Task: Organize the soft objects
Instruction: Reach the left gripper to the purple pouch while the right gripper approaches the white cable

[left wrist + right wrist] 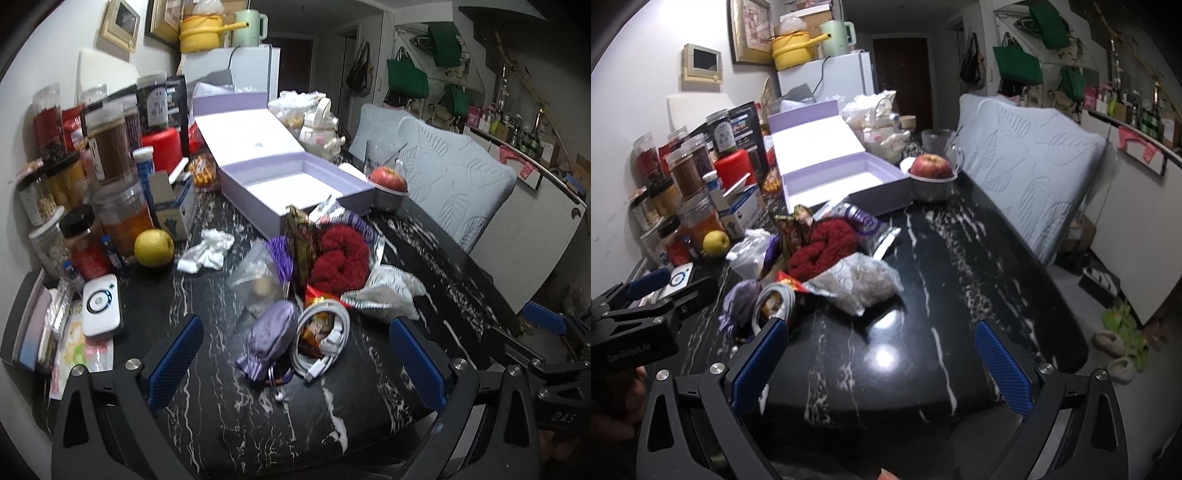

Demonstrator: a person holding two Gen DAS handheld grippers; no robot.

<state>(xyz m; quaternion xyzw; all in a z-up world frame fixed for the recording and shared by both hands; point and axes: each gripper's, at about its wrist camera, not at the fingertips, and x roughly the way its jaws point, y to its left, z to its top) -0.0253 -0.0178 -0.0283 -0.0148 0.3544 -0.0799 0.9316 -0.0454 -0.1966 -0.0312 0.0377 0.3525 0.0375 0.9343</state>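
A heap of soft things lies mid-table: a red fuzzy knit piece [341, 258] [822, 247], a purple satin pouch [271, 334] [742, 299], a white patterned cloth bag [388, 290] [862, 282], a crumpled white tissue [207, 251] and a coiled white cable [323, 338]. Behind the heap stands an open lilac box [295, 184] [842, 177], empty inside. My left gripper [295, 365] is open, its blue pads either side of the pouch and cable, short of them. My right gripper [882, 369] is open over bare black marble, right of the heap.
Jars and bottles [92, 166] crowd the left edge, with a yellow fruit [154, 247] and a white device [101, 310]. A red apple in a metal bowl [931, 173] and a teapot [321, 129] sit behind the box. A quilted sofa [1034, 158] runs along the right.
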